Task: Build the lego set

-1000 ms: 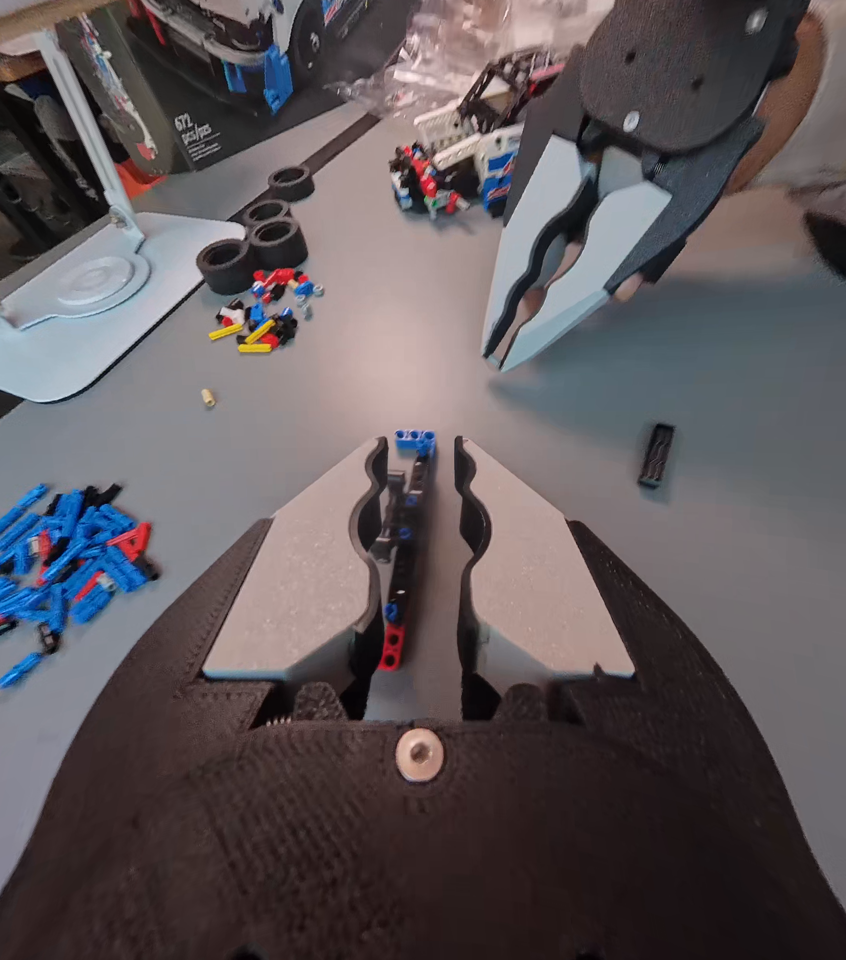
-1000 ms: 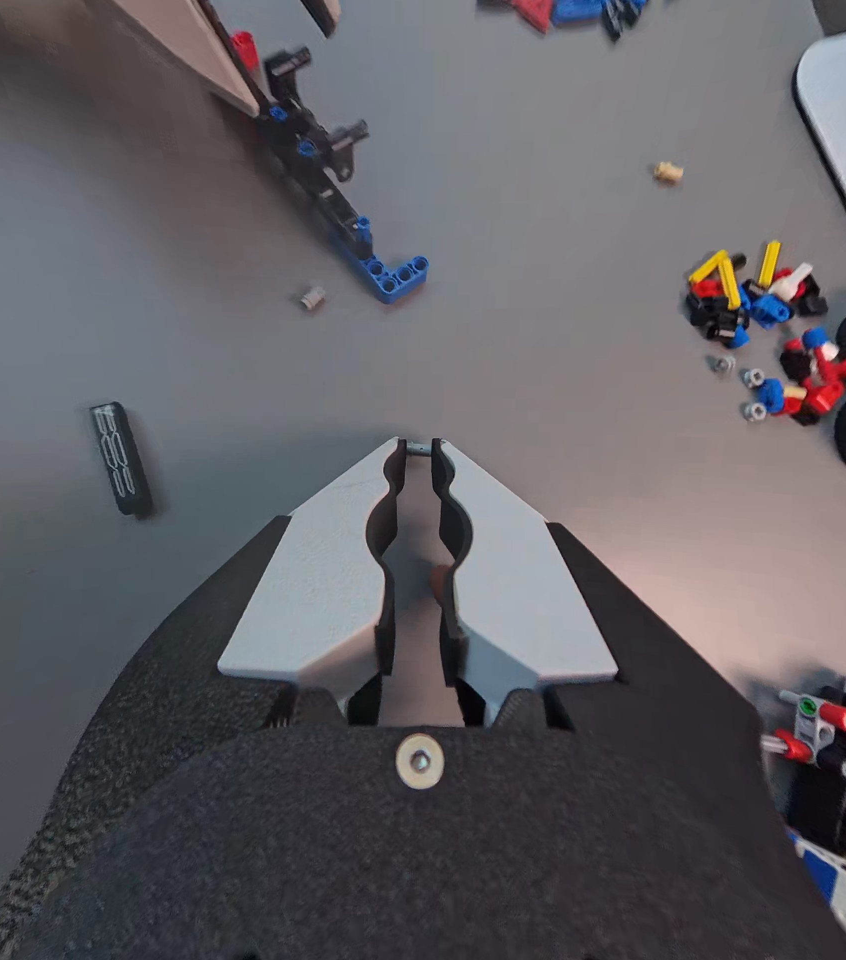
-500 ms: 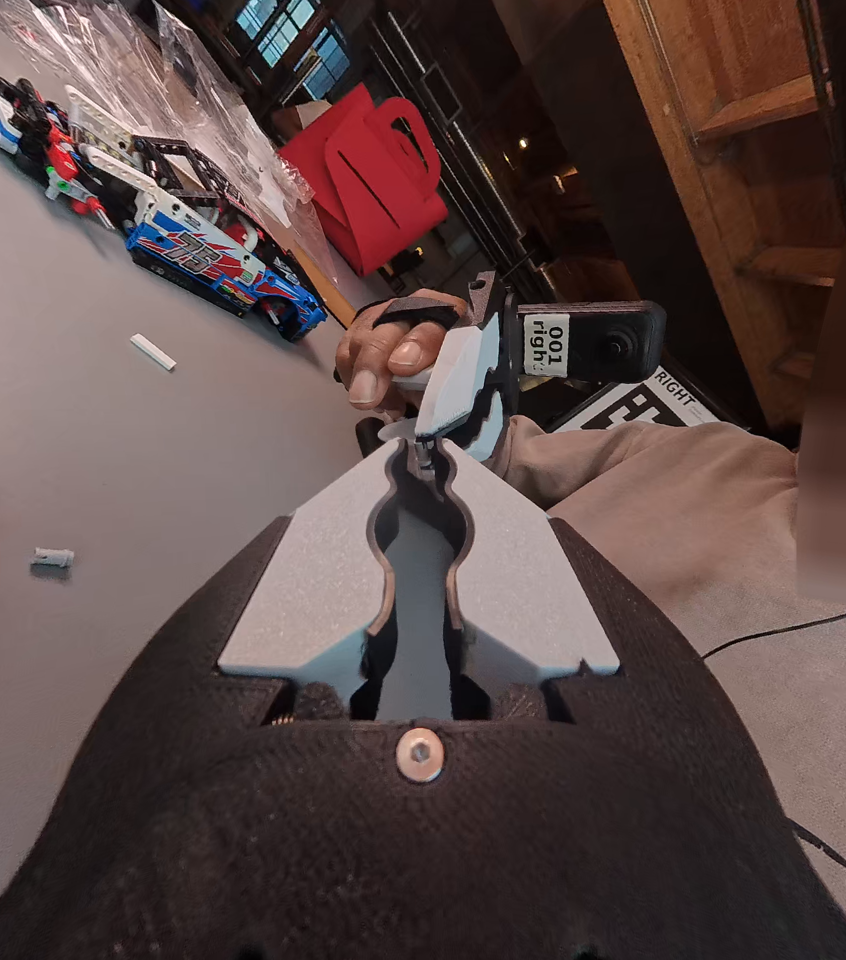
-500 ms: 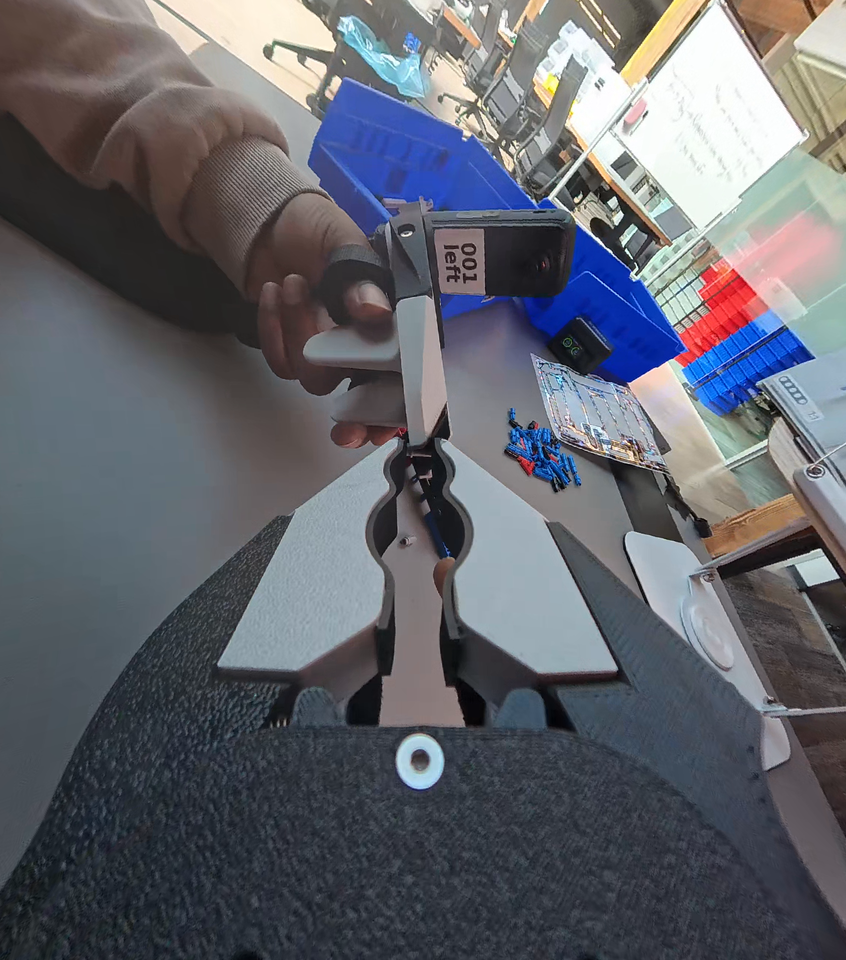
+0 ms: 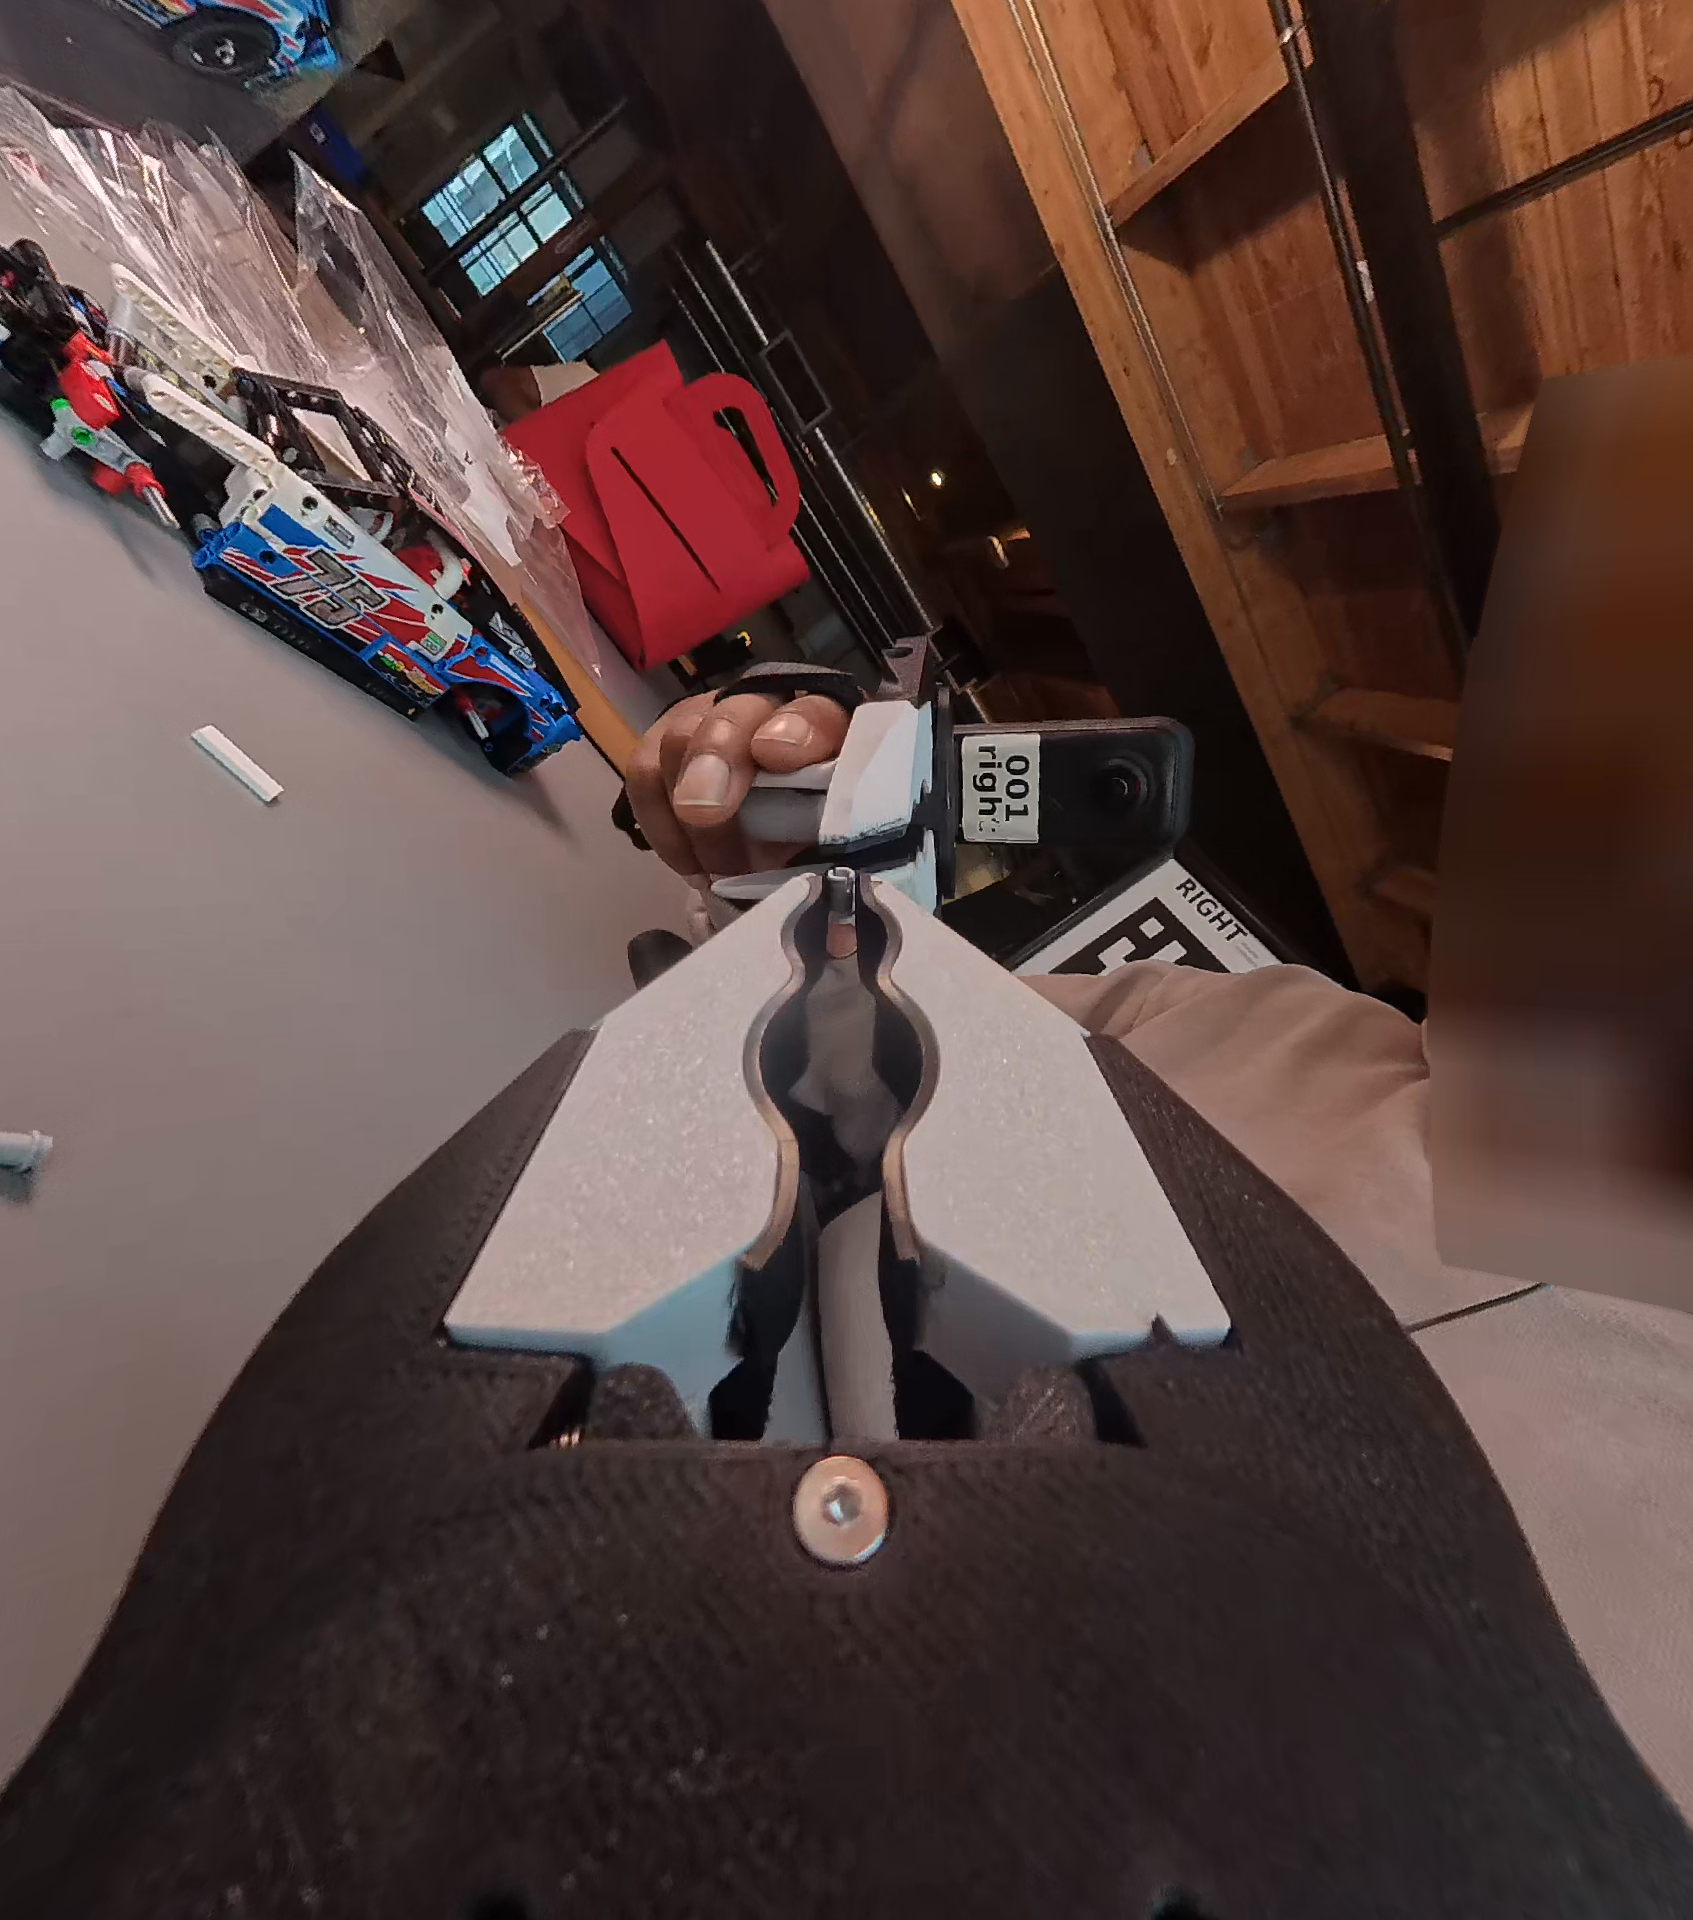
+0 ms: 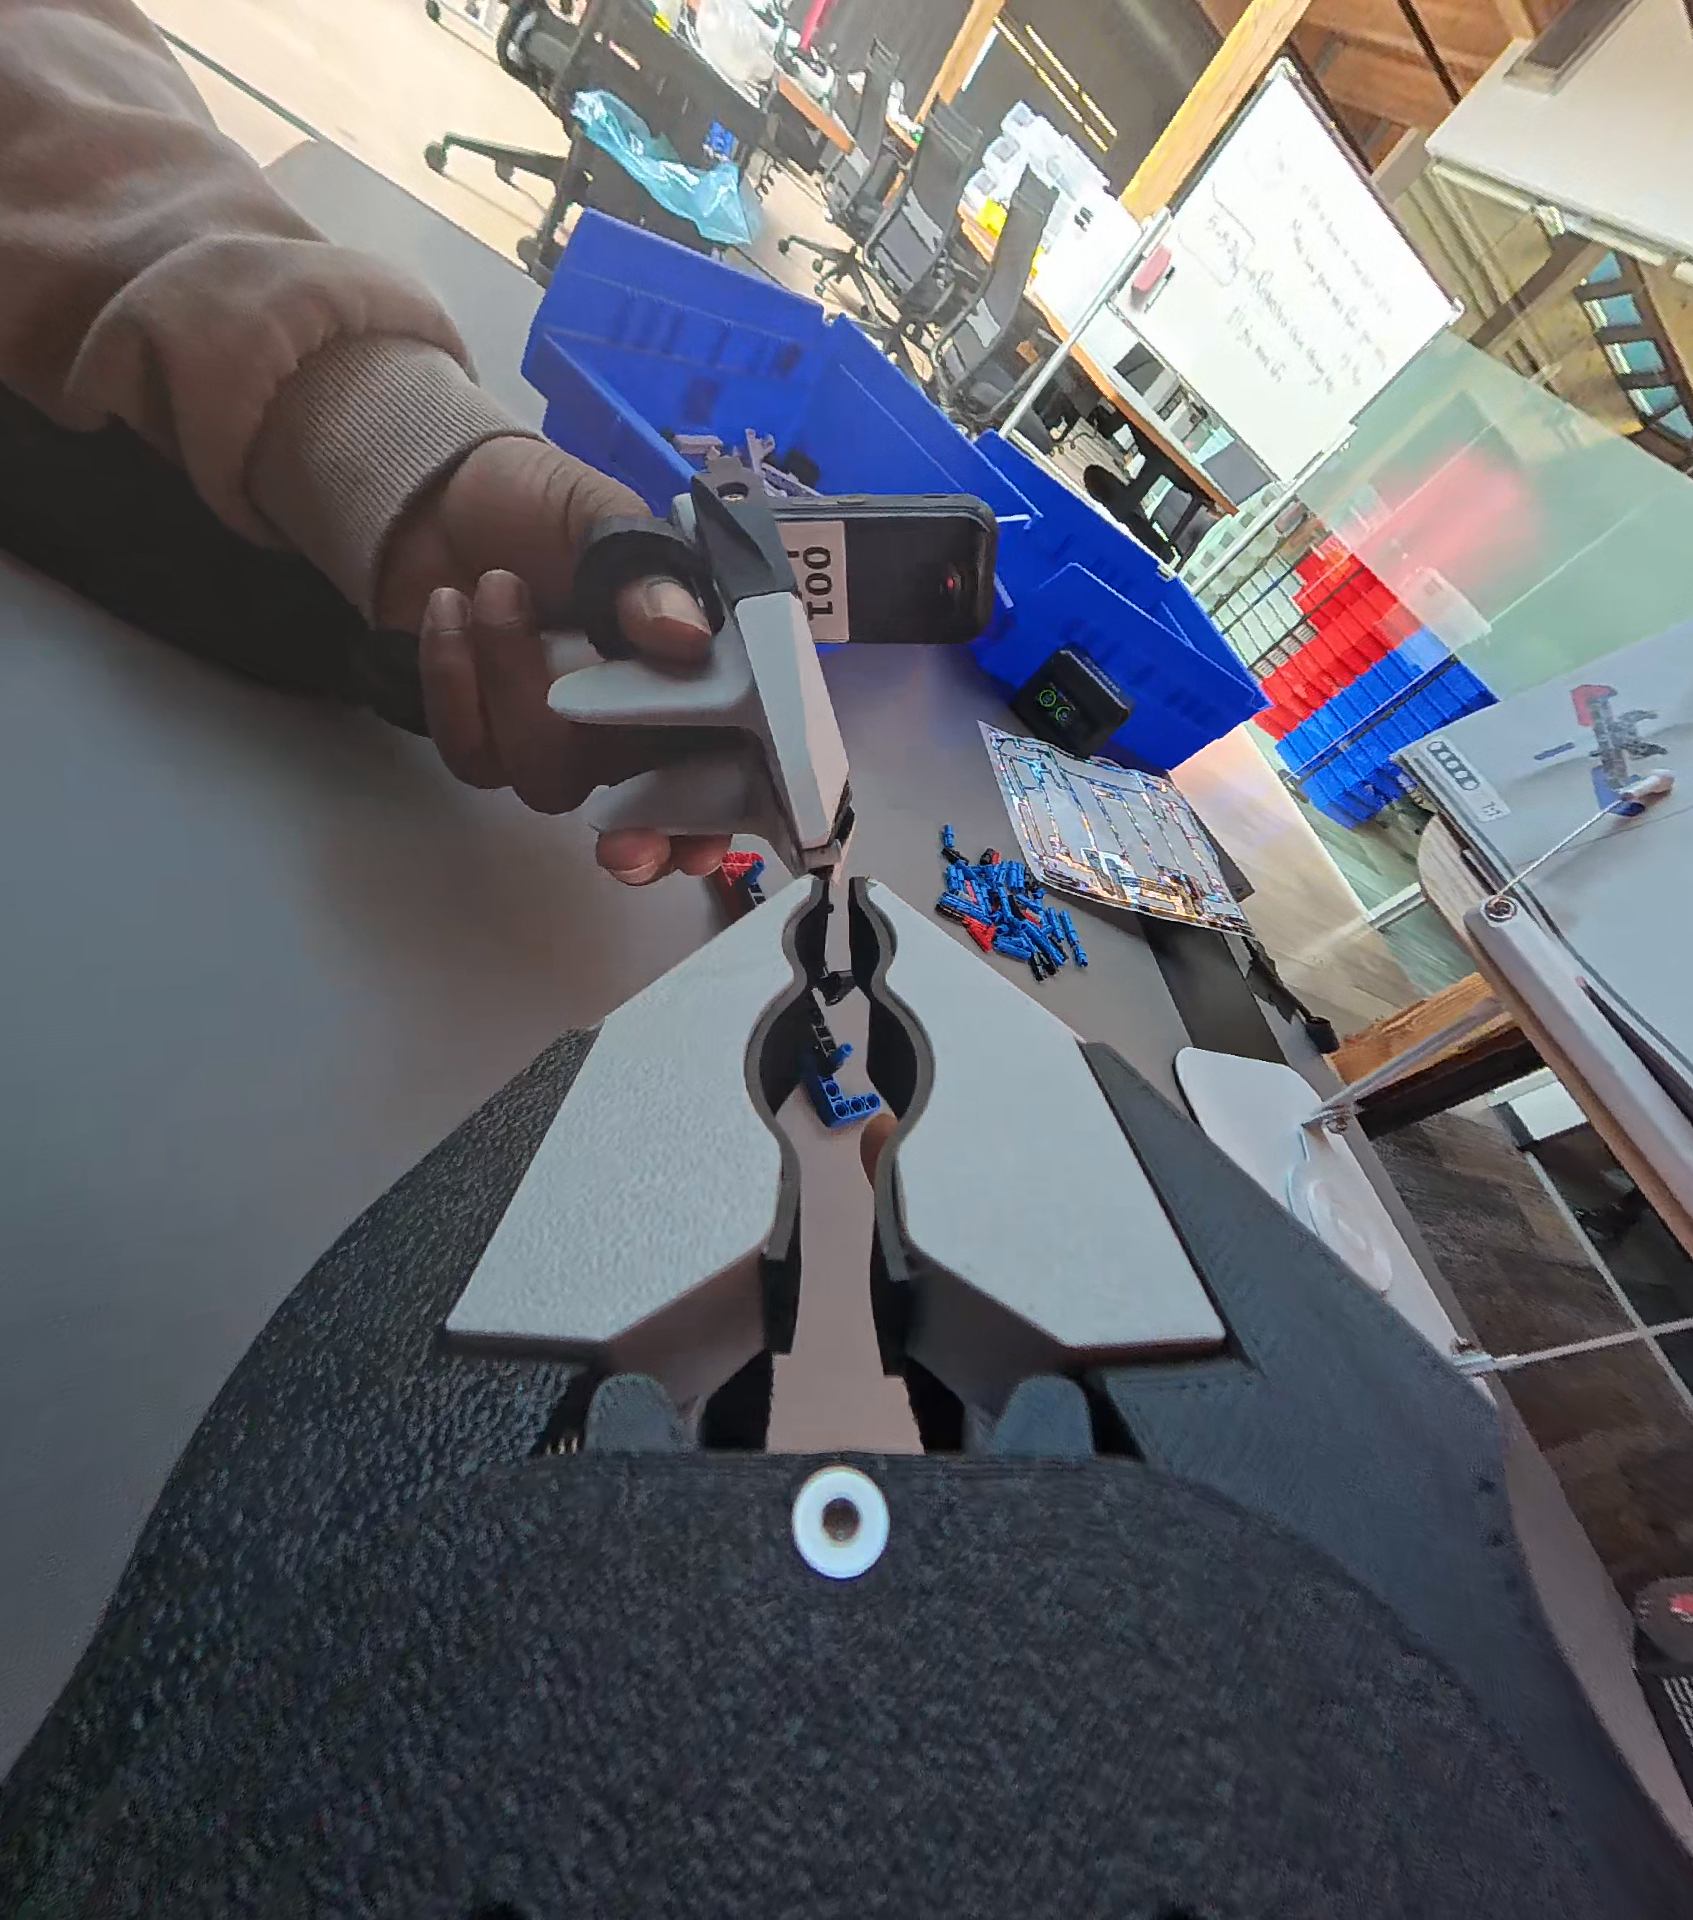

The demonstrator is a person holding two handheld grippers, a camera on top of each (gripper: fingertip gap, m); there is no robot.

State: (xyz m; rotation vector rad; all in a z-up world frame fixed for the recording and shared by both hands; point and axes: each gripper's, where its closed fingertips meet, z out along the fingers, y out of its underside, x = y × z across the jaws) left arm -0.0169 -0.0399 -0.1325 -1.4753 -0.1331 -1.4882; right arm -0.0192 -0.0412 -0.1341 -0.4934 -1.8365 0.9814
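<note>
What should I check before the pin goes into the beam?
1. Left tongs clamped on the black beam: ok. They grip one end, and the blue corner piece hangs free at the other.
2. Right tongs holding the grey pin: ok, the pin sits at the very tips.
3. Both tongs close, tip to tip above the table: ok.
4. Pin lined up with a beam hole: cannot tell, the tips hide the meeting point in both views.
5. Spare grey connector on the table if the pin drops: ok.
</note>
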